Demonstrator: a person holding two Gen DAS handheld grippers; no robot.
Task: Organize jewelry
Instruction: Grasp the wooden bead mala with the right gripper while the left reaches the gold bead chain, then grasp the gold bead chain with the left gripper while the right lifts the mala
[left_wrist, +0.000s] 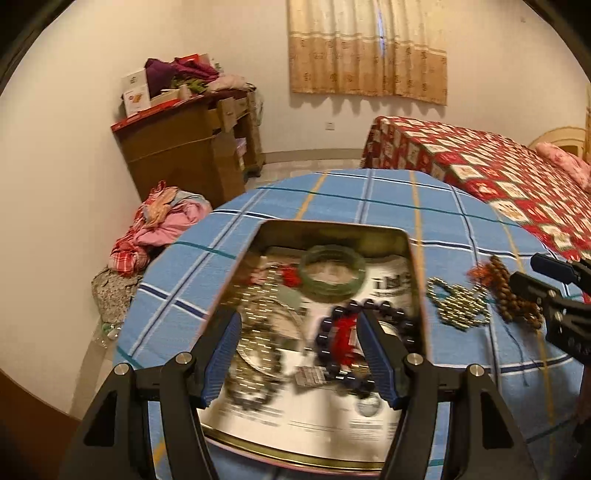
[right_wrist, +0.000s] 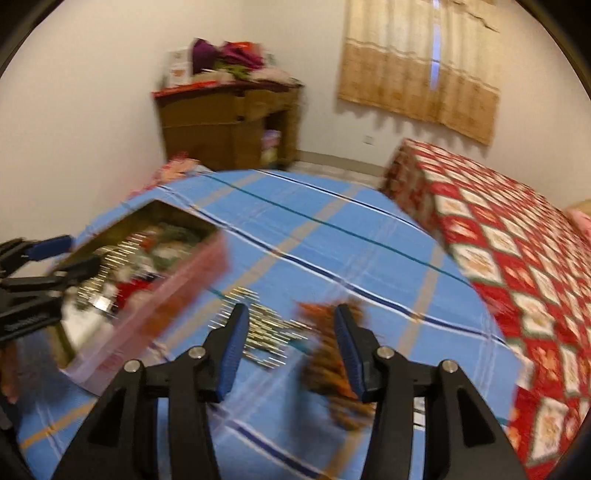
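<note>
Worktop (left_wrist: 332, 195), draped in blue plaid cloth, is carrying a rectangular metal tin (left_wrist: 415, 266) with a pink outer wall. Inside are lying a green bangle (left_wrist: 332, 273), a dark bead bracelet (left_wrist: 384, 314) with red tassel, metallic chains and printed paper, writing blurred. Beside the tin are lying a brass-coloured bead chain (left_wrist: 460, 304) and brown wooden beads (left_wrist: 511, 291); left gripper (left_wrist: 299, 334) is hovering over the tin and right gripper (right_wrist: 290, 325) over the loose pieces, jaws wide apart, holding nothing.

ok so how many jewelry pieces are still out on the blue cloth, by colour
gold-coloured bead strand: 1
brown wooden bead strand with orange tassel: 1
total: 2, both lying right of the open metal tin
</note>
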